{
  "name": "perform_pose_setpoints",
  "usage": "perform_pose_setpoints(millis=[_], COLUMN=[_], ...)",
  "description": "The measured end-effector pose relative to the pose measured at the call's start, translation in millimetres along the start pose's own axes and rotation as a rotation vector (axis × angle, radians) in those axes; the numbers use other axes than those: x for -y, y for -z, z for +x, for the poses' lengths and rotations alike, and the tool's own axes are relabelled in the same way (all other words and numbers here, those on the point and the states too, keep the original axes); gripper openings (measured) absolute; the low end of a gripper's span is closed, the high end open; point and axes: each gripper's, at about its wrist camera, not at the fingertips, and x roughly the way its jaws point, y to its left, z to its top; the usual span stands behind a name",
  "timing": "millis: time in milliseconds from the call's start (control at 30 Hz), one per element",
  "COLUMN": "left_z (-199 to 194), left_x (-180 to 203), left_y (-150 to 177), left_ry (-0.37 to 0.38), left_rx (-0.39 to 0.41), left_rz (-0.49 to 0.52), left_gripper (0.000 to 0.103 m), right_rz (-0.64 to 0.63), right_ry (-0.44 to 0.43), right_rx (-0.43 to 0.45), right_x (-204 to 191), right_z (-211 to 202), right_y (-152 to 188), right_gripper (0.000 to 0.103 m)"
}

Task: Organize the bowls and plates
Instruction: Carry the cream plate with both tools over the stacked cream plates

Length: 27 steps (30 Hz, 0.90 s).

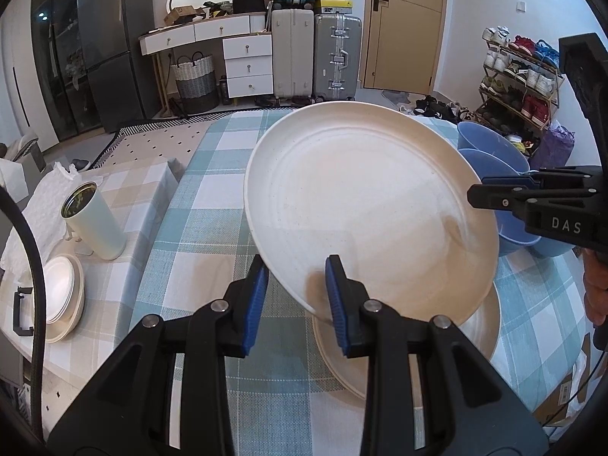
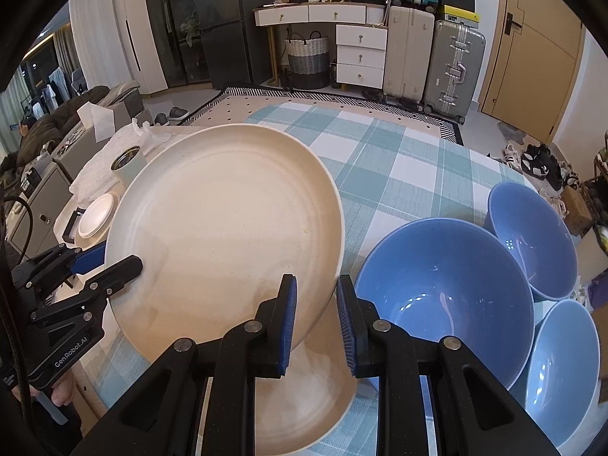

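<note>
Checked tablecloth (image 2: 399,174) (blue-white): cream plate (image 2: 323,391), blue bowls (image 2: 444,296).

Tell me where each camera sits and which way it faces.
Left wrist: on the left gripper, looking down its fingers at the tilted cream plate; right gripper at right.
Right wrist: on the right gripper, facing the plate and blue bowls; left gripper at left.
Shared: plate, checked tablecloth.
</note>
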Motion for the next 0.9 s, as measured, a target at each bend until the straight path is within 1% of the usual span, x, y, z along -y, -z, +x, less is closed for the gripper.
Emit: perform_pose_setpoints(millis=[433, 900], left_z=[-8, -11], left_x=[1, 8], left_y=[12, 28], left_ry=[0.016, 0.029], left_rx=[-0.002, -0.023], left_rz=[0.036, 0.069], left_gripper=[0.027, 0.027], right_rz=[0.026, 0.048], right_ry=[-0.008, -0.017], right_rx=[0.014, 0.013], right_x=[-2, -2], right_z=[-13, -23], right_y=[21, 47], right_gripper=[0.022, 0.022])
